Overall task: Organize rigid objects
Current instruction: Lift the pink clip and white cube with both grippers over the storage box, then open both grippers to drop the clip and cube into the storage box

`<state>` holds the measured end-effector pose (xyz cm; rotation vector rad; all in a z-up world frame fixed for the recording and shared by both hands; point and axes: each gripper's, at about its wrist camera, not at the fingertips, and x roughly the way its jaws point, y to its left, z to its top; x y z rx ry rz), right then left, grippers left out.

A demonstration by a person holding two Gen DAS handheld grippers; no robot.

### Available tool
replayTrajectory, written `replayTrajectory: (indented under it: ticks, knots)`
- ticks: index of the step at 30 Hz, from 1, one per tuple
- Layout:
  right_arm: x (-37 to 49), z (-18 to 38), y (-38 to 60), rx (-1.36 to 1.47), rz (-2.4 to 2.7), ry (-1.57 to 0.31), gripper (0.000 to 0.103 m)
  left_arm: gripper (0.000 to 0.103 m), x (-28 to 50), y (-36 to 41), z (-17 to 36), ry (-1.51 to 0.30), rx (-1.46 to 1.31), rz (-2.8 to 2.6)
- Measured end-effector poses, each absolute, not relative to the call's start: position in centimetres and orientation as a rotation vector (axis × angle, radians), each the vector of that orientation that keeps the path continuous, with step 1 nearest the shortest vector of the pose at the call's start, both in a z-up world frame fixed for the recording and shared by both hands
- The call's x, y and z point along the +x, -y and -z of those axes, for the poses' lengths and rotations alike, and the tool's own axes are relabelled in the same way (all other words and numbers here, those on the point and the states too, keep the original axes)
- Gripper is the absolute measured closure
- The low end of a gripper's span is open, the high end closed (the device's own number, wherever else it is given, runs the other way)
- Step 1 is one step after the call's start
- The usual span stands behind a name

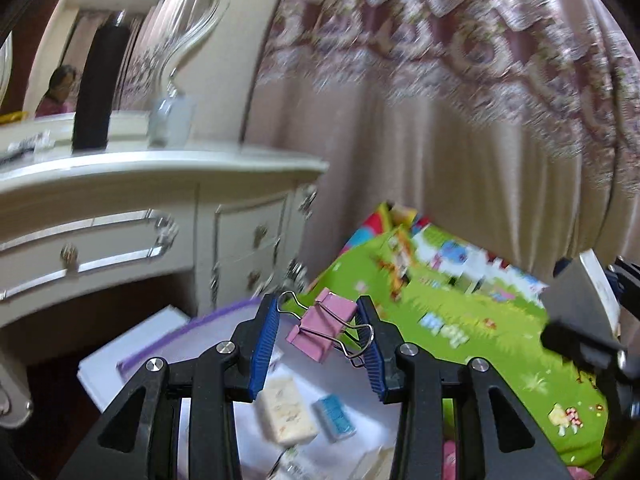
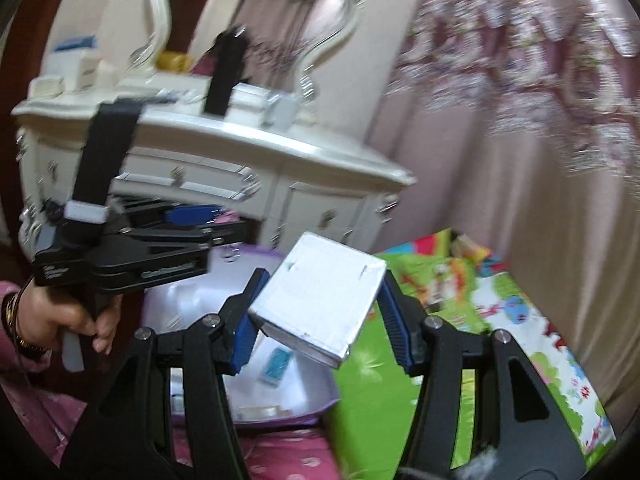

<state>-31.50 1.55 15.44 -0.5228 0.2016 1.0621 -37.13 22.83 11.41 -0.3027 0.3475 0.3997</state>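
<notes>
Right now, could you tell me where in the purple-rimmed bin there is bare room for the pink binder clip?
The bin floor looks bare at its far end, toward the dresser. The near end is crowded: a cream block, a blue block and small items below. The left gripper holds the binder clip above it.

Home bedroom: dressing table (image 1: 160, 168), mirror (image 2: 256, 20), curtains (image 1: 460, 100).

The binder clip (image 1: 323, 330) is pink with silver wire handles; the box (image 2: 320, 300) is plain white; the gripper pads (image 1: 266, 346) are blue on black; the mat (image 1: 480, 320) is bright green with cartoon prints; the curtain (image 1: 460, 100) is dusty pink with floral lace patterning; the dresser (image 1: 160, 184) is cream.
</notes>
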Motion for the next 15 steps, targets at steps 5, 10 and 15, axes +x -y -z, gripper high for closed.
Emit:
replayTrajectory:
  ticks: [5, 10, 15]
  knots:
    - [-32.4, -12.8, -3.8, -0.604, -1.135, -0.279, 0.044, 0.062, -37.2, -24.3, -9.1, -0.438, -0.335, -0.436]
    - [-32.9, -11.1, -5.3, -0.673, -1.168, -0.317, 0.044, 0.062, -37.3, -25.2, -7.7, -0.475, -0.364, -0.447]
    - [-33.4, -10.1, -6.3, -0.721, -1.193, -0.328, 0.044, 0.062, -37.4, -25.5, -7.1, -0.489, -0.377, -0.455]
